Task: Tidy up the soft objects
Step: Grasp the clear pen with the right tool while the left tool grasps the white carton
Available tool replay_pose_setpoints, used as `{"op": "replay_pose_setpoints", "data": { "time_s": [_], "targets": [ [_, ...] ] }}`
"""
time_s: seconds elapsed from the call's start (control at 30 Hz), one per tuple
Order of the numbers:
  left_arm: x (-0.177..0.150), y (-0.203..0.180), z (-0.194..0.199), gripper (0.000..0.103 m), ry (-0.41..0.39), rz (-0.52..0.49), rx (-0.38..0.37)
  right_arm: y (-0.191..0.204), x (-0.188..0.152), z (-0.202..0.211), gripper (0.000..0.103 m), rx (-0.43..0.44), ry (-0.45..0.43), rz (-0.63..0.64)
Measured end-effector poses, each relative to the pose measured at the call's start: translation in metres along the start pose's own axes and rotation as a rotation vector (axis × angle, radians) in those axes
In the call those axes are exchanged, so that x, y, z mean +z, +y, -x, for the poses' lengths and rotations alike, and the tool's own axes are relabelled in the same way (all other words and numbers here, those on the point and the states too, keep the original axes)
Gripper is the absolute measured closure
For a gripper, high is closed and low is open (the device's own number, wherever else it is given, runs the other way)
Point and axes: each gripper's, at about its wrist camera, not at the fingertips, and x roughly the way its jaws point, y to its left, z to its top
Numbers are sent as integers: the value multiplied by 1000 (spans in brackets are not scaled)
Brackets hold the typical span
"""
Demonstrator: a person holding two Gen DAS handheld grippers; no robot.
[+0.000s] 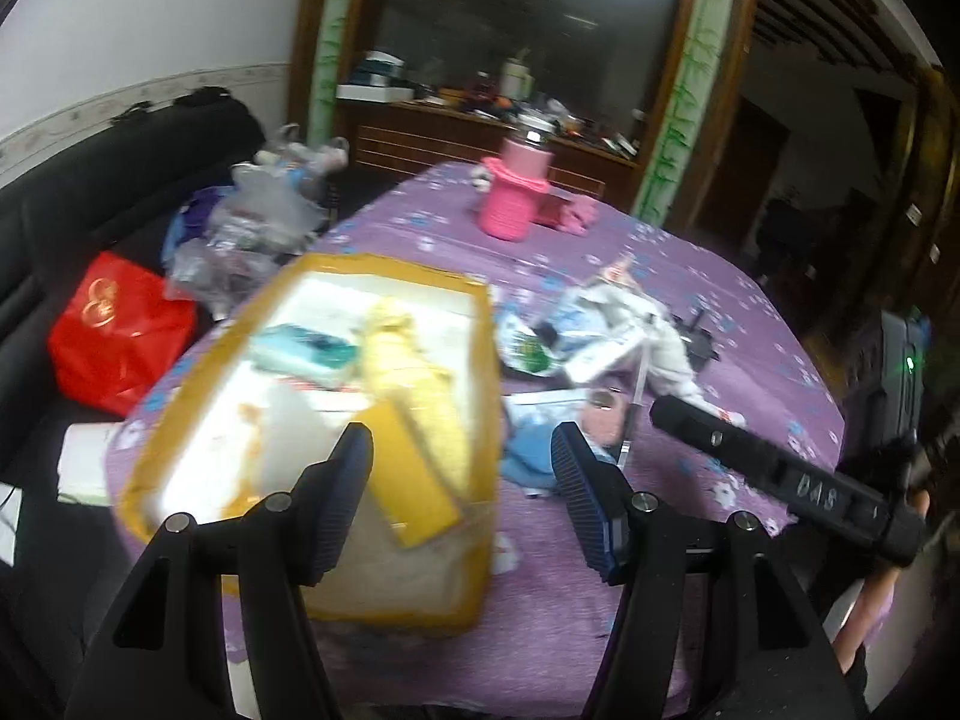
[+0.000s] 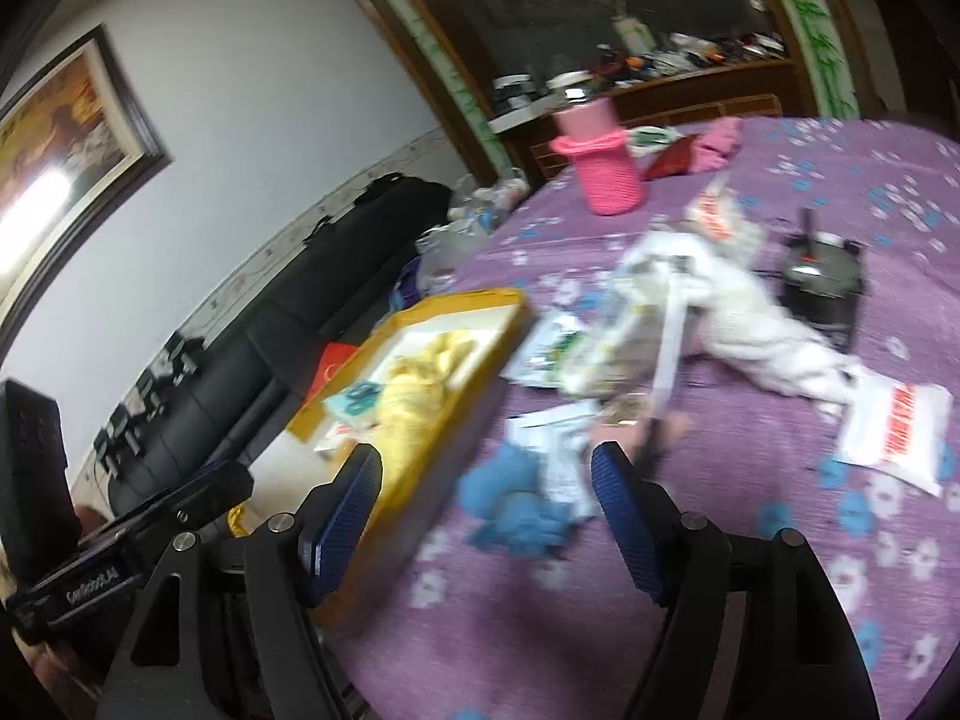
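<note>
While fingers gape, yellow cloth [image 1: 408, 372] boxed — blurred.

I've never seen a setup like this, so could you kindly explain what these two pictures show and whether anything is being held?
A person holds a hand-held two-finger gripper in each hand; each carries a camera looking along its fingers. One picture is from the left gripper, the other from the right gripper. Both stand open and empty. On the purple floral tablecloth sits a yellow box holding a yellow cloth. Beside it lie a blue cloth, a white garment, packets, and farther back a pink knitted bottle cover.
</note>
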Motion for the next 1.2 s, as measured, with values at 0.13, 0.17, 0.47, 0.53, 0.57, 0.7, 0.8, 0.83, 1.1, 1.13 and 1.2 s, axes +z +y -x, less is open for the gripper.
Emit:
{"op": "replay_pose_setpoints", "data": {
  "time_s": [0.13,0.17,0.47,0.53,0.57,0.7,0.8,0.83,1.1,1.13,1.2],
  "targets": [
    [1,-23,-12,42,28,-57,-12,-27,21,12,29,-15,10,-73],
    [0,-26,-14,42,34,-61,-13,-31,29,11,29,-29,27,-81],
    [8,-34,-25,42,61,-73,-35,-50,57,-45,52,-118,160,-84],
    [15,-39,-31,42,69,-92,-50,-53,56,-56,61,-96,159,-83],
    [19,-43,-35,42,76,-113,-55,-52,55,-60,67,-90,158,-75],
    [35,-65,-62,42,111,-225,-89,-56,56,-68,83,-98,161,-70],
    [45,-86,-89,42,129,-357,-107,-64,56,-68,92,-81,154,-100],
    [47,-92,-100,42,152,-392,-115,-67,53,-67,93,-79,153,-107],
    [60,-107,-154,43,224,-430,-98,-85,49,-59,95,-86,140,-177],
    [61,-108,-157,43,235,-429,-108,-87,48,-59,95,-84,142,-190],
    [61,-109,-162,43,258,-435,-116,-89,48,-58,95,-96,141,-199]
  ]
}}
